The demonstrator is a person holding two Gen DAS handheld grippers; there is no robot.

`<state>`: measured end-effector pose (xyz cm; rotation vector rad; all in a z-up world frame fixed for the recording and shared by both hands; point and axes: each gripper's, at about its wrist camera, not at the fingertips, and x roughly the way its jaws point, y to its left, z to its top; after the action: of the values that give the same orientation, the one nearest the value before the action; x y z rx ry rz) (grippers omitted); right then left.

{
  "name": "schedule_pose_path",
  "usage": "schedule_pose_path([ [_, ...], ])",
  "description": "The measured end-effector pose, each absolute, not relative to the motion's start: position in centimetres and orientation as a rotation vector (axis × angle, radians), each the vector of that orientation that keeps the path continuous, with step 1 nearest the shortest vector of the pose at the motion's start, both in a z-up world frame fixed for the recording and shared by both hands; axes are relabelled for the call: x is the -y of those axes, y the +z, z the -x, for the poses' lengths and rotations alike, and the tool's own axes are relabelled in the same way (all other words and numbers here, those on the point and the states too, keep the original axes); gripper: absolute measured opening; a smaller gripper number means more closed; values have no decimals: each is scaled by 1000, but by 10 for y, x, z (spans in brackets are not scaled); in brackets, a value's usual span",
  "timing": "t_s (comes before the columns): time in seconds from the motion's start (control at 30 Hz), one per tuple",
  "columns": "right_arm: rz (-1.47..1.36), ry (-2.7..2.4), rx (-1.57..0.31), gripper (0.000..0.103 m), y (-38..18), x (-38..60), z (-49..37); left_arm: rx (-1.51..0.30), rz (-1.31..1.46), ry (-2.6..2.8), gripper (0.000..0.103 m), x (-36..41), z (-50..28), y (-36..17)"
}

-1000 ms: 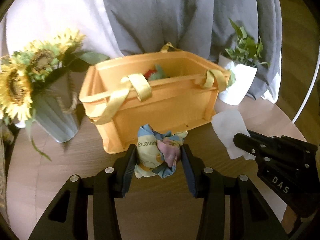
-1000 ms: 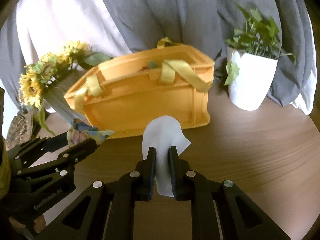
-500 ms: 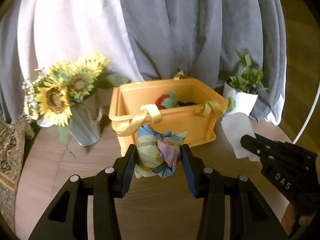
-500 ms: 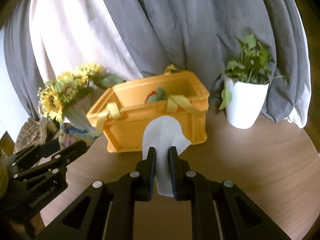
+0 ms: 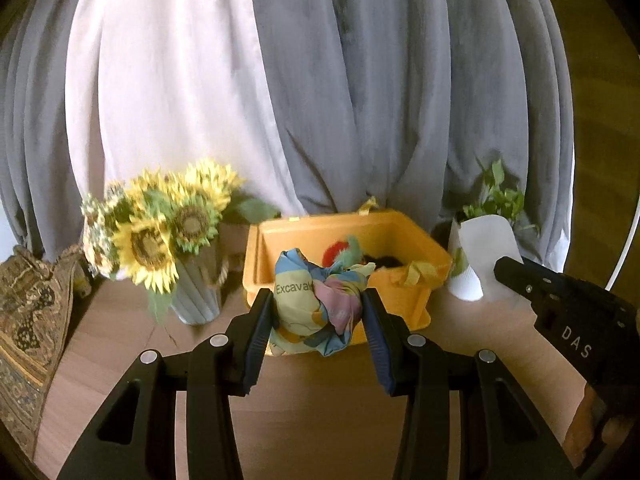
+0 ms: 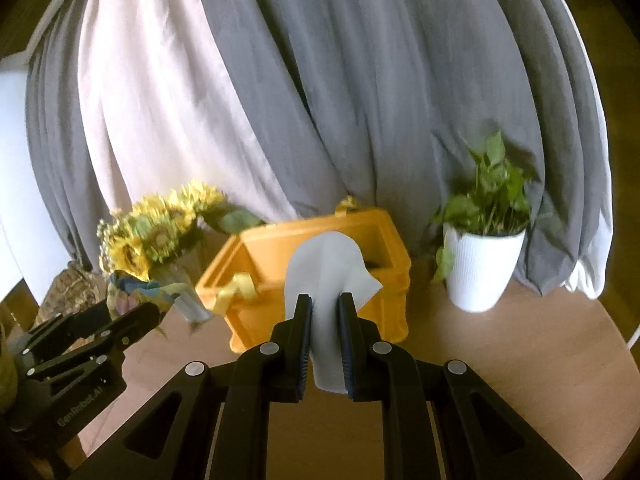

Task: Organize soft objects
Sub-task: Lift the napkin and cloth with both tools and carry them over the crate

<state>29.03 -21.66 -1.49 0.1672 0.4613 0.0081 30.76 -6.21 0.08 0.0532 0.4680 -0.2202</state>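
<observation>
My left gripper is shut on a crumpled multicoloured printed cloth, held in the air in front of the orange bin. In the right wrist view my right gripper is shut on a white cloth, also lifted before the orange bin. Inside the bin lie a red and green soft item and something dark. Each gripper shows in the other's view: the right one at the right with the white cloth, the left one at the lower left with the printed cloth.
A grey vase of sunflowers stands left of the bin on the round wooden table. A white pot with a green plant stands to the right. Grey and white curtains hang behind. A patterned fabric sits at the far left.
Both grippers have risen with their cloths; the bin, flowers and plant now look smaller and lower in both views, and more of the bin's inside shows.
</observation>
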Motion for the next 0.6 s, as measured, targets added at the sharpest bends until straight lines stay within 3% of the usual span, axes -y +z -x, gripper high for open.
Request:
schedule_pose_path([
  [0.6, -147, 32, -304, 15, 30, 217, -303, -302, -49, -202, 44, 67, -326, 48],
])
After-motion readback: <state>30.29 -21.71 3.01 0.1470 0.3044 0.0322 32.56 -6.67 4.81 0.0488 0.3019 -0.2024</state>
